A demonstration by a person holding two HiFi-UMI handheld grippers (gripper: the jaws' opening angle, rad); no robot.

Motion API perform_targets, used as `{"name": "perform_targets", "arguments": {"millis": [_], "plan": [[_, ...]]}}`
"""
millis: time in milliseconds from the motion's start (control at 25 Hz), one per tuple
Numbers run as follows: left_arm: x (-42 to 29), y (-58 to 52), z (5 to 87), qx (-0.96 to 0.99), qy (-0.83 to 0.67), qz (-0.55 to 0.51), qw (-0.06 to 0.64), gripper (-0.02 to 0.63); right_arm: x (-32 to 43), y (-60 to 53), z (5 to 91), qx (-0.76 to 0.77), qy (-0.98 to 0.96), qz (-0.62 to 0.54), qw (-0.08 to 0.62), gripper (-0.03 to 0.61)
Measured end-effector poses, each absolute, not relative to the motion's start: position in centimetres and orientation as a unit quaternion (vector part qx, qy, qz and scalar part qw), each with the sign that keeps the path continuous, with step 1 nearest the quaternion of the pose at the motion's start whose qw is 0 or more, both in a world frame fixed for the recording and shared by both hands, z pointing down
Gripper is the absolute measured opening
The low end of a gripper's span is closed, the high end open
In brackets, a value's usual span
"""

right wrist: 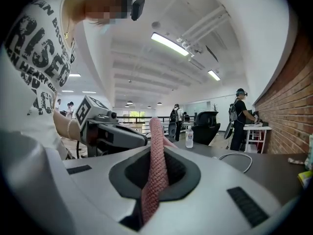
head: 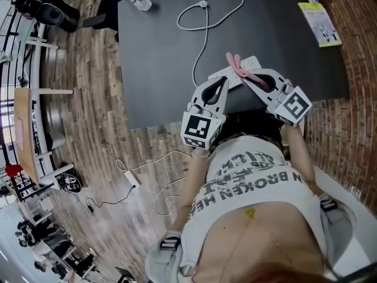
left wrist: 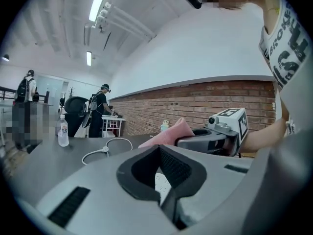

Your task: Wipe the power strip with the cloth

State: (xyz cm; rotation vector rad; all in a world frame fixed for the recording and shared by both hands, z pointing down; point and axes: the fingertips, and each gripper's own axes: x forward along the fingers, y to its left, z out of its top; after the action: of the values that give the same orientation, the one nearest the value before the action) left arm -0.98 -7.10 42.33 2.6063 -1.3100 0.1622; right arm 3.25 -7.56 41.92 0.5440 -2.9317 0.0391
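Above the power strip (head: 250,61), the right gripper (right wrist: 155,175) pinches the pink cloth (right wrist: 156,136); the left gripper (left wrist: 164,173), at its 9 o'clock, is closed on nothing

The cloth (right wrist: 155,173) pinched in the right gripper (right wrist: 155,165) is pink with a coarse, waffle-like weave. Both shells are smooth, matt grey plastic. The left gripper (left wrist: 161,175) has dark, finely ribbed pads. Under the jaws the table (head: 159,52) is dark and matt, and the power strip (head: 251,61) is smooth white plastic. Ahead of the left gripper stand a rough brick wall (left wrist: 195,102) and a clear plastic bottle (left wrist: 62,131).
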Motion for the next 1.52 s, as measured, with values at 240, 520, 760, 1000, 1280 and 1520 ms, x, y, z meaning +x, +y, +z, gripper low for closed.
{"name": "perform_targets", "arguments": {"millis": [240,520,760,1000,1280,1520], "plan": [[-0.7,-6.6,42.0,0.887,-0.446,0.054,0.109,0.008,3.2,-7.6,40.9,0.186,-0.980,0.012,0.065,0.017],[0.1,-6.4,40.5,0.892,-0.439,0.054,0.091,0.008,3.3,-7.2,39.7,0.188,-0.981,0.011,0.054,0.017],[0.4,-6.1,40.0,0.895,-0.435,0.051,0.088,0.008,3.2,-7.0,39.2,0.188,-0.981,0.009,0.048,0.017],[0.5,-6.0,39.5,0.896,-0.433,0.052,0.085,0.008,3.1,-6.6,38.7,0.187,-0.981,0.016,0.046,0.017],[0.5,-5.6,39.1,0.896,-0.433,0.053,0.082,0.008,3.1,-6.2,38.4,0.186,-0.982,0.002,0.045,0.017],[1.0,-5.3,39.2,0.897,-0.430,0.056,0.081,0.008,3.5,-5.8,38.6,0.188,-0.981,0.010,0.057,0.017]]}}
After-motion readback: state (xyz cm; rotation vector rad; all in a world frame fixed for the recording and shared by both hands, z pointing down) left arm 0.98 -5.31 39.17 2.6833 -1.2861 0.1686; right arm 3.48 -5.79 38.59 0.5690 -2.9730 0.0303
